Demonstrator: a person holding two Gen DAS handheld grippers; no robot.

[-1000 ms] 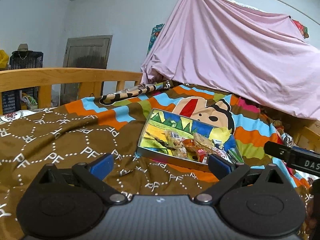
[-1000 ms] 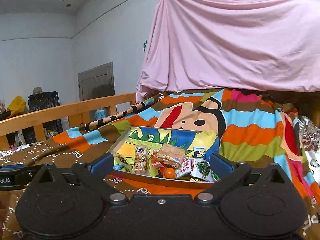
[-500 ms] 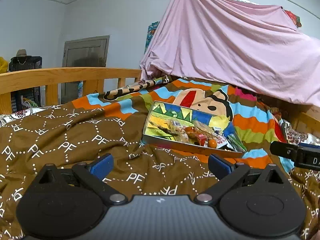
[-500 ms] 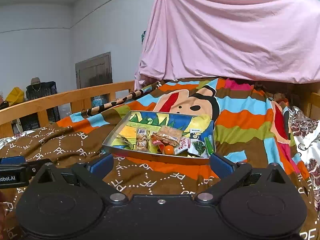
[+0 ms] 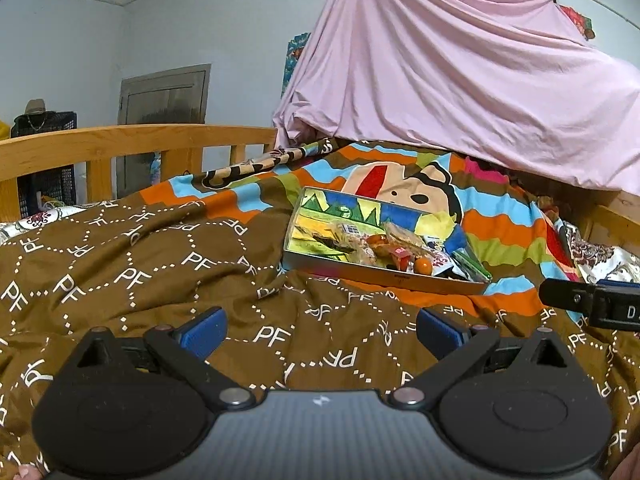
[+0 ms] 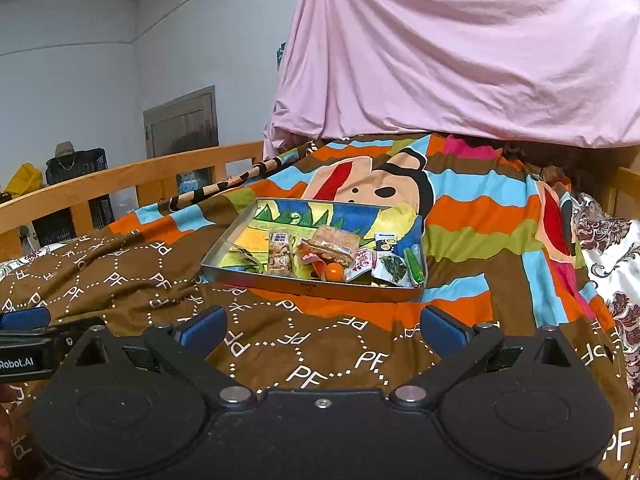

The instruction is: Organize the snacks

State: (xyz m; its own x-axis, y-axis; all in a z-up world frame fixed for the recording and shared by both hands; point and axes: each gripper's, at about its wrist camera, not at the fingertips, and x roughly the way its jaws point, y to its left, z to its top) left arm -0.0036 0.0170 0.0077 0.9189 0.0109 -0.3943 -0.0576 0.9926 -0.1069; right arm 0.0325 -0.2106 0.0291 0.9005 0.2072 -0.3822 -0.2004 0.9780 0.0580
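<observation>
Snacks (image 6: 320,254) lie heaped in a shallow metal tray (image 6: 308,289) on the bed, in the half of it nearer the grippers; the far half shows only the bright cartoon print on the tray floor. Among them are a clear pack of brown crackers (image 6: 334,246), a small packet with a blue window (image 6: 278,254), an orange ball (image 6: 334,271), a white-and-blue sachet (image 6: 385,245), a green-printed packet (image 6: 394,268) and a green stick (image 6: 414,266) along the tray's right wall. In the left wrist view the same tray (image 5: 384,276) sits ahead and to the right.

A brown quilt (image 6: 120,280) printed with "PF" covers the near bed and rumples up against the tray's front wall. Beyond it lies a striped blanket (image 6: 472,216) with a cartoon face. A pink sheet (image 6: 460,52) hangs behind the bed, a wooden rail (image 5: 120,144) runs along the left, and a door (image 6: 182,128) stands in the far wall.

Nothing lies between either gripper and the tray except quilt. The left gripper (image 5: 320,330) hovers over the quilt with jaws spread wide and empty. The right gripper (image 6: 322,330) is likewise wide open, holding nothing, its fingers (image 6: 442,330) short of the tray. Each gripper's body shows at the edge of the other's view.
</observation>
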